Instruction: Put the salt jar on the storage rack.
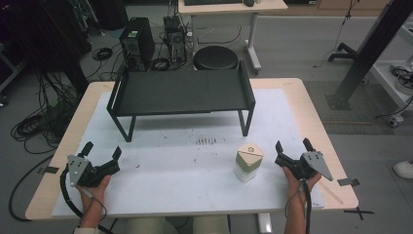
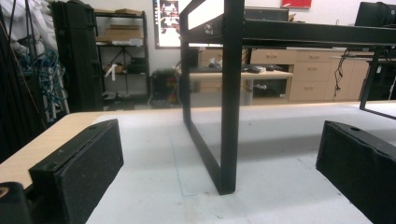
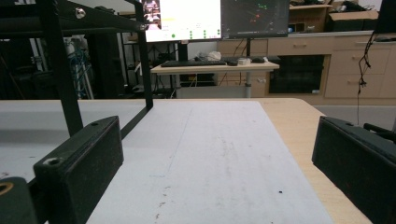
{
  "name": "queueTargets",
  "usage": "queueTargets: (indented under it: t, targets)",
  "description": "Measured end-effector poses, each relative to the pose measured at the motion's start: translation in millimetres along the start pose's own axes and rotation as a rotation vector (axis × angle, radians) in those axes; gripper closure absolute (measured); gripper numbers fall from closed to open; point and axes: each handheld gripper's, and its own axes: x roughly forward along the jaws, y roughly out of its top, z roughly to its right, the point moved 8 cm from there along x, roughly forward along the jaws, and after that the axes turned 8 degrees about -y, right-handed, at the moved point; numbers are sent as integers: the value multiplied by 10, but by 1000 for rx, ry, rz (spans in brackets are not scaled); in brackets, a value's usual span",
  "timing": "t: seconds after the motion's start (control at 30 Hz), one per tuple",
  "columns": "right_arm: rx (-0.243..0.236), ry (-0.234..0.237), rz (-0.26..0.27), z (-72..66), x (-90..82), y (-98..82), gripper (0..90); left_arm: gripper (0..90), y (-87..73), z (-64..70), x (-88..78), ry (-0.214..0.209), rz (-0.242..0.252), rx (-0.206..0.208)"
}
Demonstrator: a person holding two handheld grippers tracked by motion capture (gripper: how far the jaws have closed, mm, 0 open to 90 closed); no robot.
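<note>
Altogether, the table (image 1: 297, 105) carries three kinds of thing: one white mat, one black shelf stand, and one small carton, with two grippers held over its near edge.

One white mat (image 1: 195, 161) covers most of the tabletop, leaving bare wood along the left, right and far edges. A patch of dark scuff marks (image 1: 205, 141) sits near the mat's middle.

One black shelf stand (image 1: 180, 92) stands toward the table's far edge, a flat tray on leg frames at each end, two frames in all. In the left gripper view one leg frame (image 2: 227, 116) rises straight ahead, its foot on the mat.

One small carton (image 1: 248, 162), white-sided with a tan slanted top bearing a round mark, stands upright on the mat toward the near right corner, in front of the stand's right leg and well apart from it.

One left gripper (image 1: 101, 152) is held in a hand (image 1: 95, 187) near the table's near left corner; its two fingers are spread apart with nothing between them. One right gripper (image 1: 293, 145) is held in the other hand (image 1: 302, 183) near the near right corner, just beside the carton but not touching it, its two fingers likewise spread and empty.
</note>
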Motion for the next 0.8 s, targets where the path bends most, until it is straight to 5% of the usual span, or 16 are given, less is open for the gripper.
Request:
queueTargets:
  t: [0.43,0.57,0.8]
  targets:
    - [21,78,32,-81,-217,336,31,13,0,0,0,-1,-1,0]
    - [64,104,49,-149,-323,491,16,14,1,1,1,-1,0,-1]
    - [49,155,68,-267,-457,677,5,14,1,1,1,-1,1,0]
